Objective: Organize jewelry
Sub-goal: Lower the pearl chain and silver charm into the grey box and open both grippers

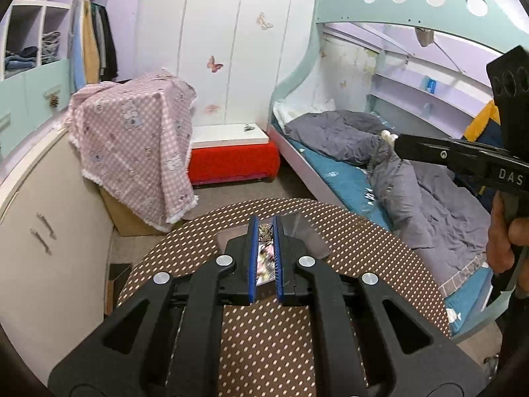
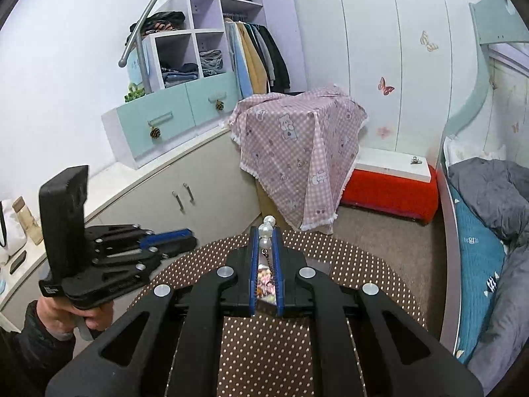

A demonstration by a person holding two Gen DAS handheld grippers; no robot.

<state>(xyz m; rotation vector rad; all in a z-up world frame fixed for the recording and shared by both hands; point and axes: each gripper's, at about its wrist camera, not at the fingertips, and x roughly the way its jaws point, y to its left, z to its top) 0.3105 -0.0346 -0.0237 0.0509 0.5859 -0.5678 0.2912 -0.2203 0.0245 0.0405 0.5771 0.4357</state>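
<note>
Two grippers are up over the round table [image 2: 380, 284] with its brown dotted cloth, both held above the surface rather than resting on it.

Right gripper [image 2: 266, 248]: my fingers are drawn in narrow and pinch a pearl piece [image 2: 266, 230]. White beads stick out past the fingertips, and a small dark clasp shows just below them between the blue pads [image 2: 277, 264]. In the left wrist view the same gripper [image 1: 391, 139] comes in from the right, raised in front of the bed [image 1: 347, 178], with the white beads visible at its tip.

Left gripper [image 1: 265, 244]: fingers close together, with only a narrow gap. Between the blue pads [image 1: 254, 258] I see something small and glittery, but I cannot tell whether it is clamped or simply lies beneath, on a clear box [image 1: 307, 235] on the table. From the right wrist view this gripper [image 2: 185, 240] hangs off the table's left edge, and the fingers look nearly together.

Person's left hand [image 2: 79, 317] wraps the handle. Right hand [image 1: 509, 241] does likewise.

Background: pink checked cloth [image 2: 297, 152] draped over a box, red bench [image 2: 390, 195] beside it.
</note>
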